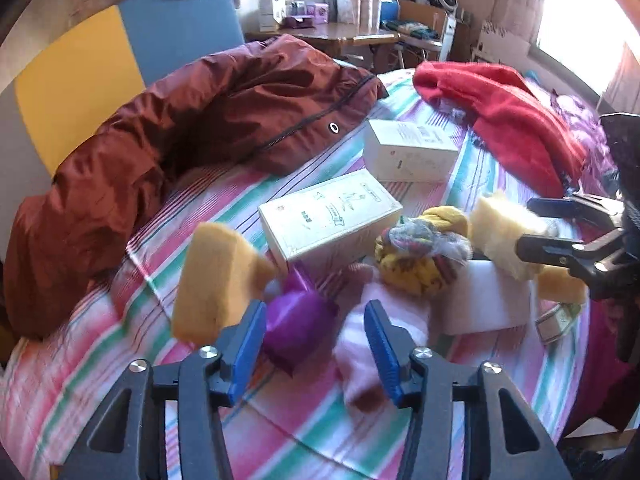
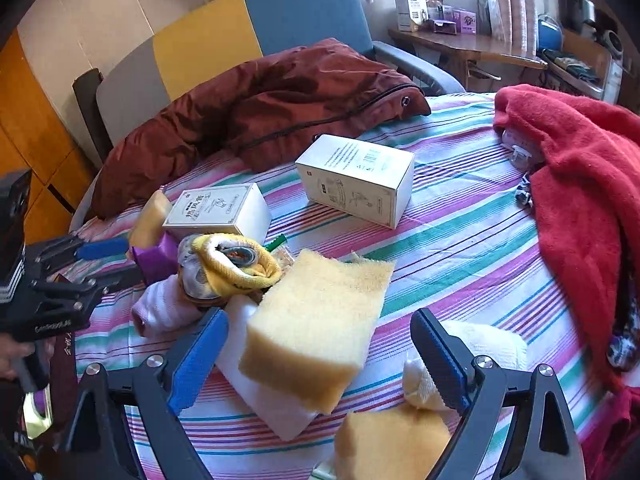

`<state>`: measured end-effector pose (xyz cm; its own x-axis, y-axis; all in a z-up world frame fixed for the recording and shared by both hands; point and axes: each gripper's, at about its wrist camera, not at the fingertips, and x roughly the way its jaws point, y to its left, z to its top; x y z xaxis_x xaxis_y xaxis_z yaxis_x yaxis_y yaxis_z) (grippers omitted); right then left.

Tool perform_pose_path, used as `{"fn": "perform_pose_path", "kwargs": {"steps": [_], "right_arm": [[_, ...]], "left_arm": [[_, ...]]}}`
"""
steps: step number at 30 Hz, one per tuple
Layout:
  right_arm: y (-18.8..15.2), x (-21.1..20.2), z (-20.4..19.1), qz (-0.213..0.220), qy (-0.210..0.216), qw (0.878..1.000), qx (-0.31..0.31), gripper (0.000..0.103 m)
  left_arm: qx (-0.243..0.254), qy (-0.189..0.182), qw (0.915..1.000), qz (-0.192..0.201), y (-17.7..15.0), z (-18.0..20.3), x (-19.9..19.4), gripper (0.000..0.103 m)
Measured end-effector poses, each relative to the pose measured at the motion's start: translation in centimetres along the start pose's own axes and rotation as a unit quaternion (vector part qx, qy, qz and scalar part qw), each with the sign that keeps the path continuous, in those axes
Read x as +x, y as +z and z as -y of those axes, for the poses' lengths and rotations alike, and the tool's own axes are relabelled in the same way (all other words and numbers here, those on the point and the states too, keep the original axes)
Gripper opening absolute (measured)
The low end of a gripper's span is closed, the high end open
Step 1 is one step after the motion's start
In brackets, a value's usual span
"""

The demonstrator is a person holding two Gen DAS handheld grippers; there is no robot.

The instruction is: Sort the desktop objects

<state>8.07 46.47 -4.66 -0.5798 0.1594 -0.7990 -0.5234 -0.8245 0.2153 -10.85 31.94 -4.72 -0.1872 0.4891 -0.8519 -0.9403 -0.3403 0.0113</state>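
A pile of small things lies on the striped cloth (image 2: 460,240). My left gripper (image 1: 316,322) is open over a purple object (image 1: 298,320), next to a pink sock (image 1: 360,352) and a yellow sponge (image 1: 216,284). My right gripper (image 2: 320,340) is open around a yellow sponge (image 2: 316,320) that rests on a white foam block (image 2: 264,392). A yellow sock bundle (image 2: 228,268) lies between the two grippers. Two white boxes, a nearer one (image 2: 220,210) and a farther one (image 2: 356,178), lie behind the pile. Another sponge (image 2: 392,440) lies under my right gripper.
A dark red jacket (image 2: 260,116) lies at the back left and a red fleece (image 2: 580,184) at the right. A white sock (image 2: 488,344) lies near my right finger. A chair and a desk stand behind the table.
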Motion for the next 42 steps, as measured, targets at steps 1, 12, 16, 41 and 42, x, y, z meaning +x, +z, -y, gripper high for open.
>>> {"fn": "perform_pose_path", "kwargs": {"steps": [1, 12, 16, 41, 42], "right_arm": [[0.0, 0.2, 0.1, -0.002, 0.002, 1.000, -0.002, 0.093], [-0.1, 1.2, -0.5, -0.010, 0.009, 0.999, -0.030, 0.072], [-0.3, 1.6, -0.7, -0.016, 0.000, 0.999, -0.040, 0.065], [-6.0, -2.9, -9.0, 0.006, 0.087, 0.987, -0.136, 0.060], [-6.8, -2.7, -9.3, -0.003, 0.091, 0.986, -0.136, 0.060]], "left_arm": [[0.010, -0.001, 0.9999, -0.006, 0.3, 0.1, 0.6, 0.046], [0.025, 0.004, 0.9984, -0.050, 0.3, -0.3, 4.6, 0.039], [-0.002, -0.002, 0.9992, -0.040, -0.4, -0.6, 4.2, 0.037], [-0.228, 0.098, 0.9687, 0.006, -12.2, 1.9, -4.7, 0.037], [-0.234, 0.096, 0.9673, 0.006, -12.5, 1.9, -4.7, 0.037]]}}
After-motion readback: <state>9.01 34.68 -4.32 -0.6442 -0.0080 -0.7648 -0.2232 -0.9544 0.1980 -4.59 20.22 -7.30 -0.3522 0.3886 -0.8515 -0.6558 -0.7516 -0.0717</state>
